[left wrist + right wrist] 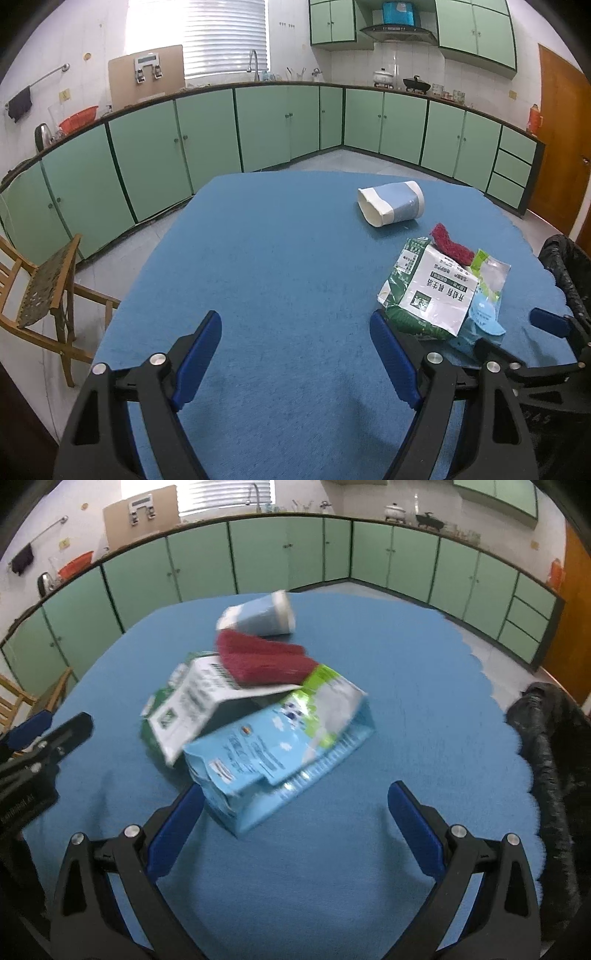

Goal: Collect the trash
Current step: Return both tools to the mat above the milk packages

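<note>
A: Start closest. What are the grippers doing?

B: The left gripper [295, 332] hangs over bare blue tablecloth [280, 258], jaws spread wide, nothing between them. The right gripper [295, 801] is also wide open and empty; its left finger [177, 823] sits just beside the near corner of the blue pack [280, 746], though I cannot tell if it touches.

A: And the trash?

B: All in one heap on the table, toward the right side from the left view. The blue pack lies nearest the right gripper. A green-and-white pack [188, 705] leans over its left part. A red scrubber [266, 657] rests on top of both.

A: Anything past that?

B: A paper cup [391, 203], tipped on its side, lies just behind the scrubber, mouth toward the left. It is slightly crushed.

A: Where would it go?

B: A black bag [550, 738] stands off the table's right edge. Farther back: a wooden chair [40, 291] at left, and green cabinets [207, 129] along the wall.
</note>
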### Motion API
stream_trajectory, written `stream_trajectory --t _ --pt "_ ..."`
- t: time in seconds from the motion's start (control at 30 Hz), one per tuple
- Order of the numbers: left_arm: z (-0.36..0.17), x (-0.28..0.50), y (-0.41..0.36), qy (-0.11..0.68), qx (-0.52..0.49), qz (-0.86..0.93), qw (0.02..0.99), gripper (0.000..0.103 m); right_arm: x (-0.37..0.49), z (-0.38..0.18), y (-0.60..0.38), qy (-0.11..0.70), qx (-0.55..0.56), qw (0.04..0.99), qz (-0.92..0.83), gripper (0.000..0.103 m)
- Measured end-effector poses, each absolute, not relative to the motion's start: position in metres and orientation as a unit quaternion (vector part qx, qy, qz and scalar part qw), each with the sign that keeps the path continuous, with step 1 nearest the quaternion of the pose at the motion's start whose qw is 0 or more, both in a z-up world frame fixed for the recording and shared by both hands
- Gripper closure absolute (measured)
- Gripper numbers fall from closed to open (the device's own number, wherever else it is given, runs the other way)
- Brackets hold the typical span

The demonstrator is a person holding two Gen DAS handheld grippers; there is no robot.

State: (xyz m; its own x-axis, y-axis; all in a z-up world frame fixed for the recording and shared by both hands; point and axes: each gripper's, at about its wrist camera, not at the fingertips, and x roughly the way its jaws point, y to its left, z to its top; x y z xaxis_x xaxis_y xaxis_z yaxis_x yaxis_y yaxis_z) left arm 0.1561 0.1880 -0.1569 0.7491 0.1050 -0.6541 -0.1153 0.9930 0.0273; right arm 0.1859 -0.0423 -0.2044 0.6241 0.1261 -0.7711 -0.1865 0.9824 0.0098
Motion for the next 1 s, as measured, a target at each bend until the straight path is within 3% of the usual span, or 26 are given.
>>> stream_trajectory --t 0.2,0.7,1.0 --pt "-0.159 0.16 0.188 0.351 -0.01 0.061 0.934 0.022 0.185 -0.196 -0.081 0.416 -0.022 0.908 0.044 0.006" --pt "-0.163 0.16 0.192 0.355 -0.019 0.063 0.933 0.022 0.214 -0.203 -0.029 0.419 -0.022 0.904 0.085 0.006" --pt "-0.165 0.163 0.196 0.36 -0.026 0.061 0.931 0.022 0.206 -0.205 -0.064 0.434 -0.024 0.9 0.036 0.006"
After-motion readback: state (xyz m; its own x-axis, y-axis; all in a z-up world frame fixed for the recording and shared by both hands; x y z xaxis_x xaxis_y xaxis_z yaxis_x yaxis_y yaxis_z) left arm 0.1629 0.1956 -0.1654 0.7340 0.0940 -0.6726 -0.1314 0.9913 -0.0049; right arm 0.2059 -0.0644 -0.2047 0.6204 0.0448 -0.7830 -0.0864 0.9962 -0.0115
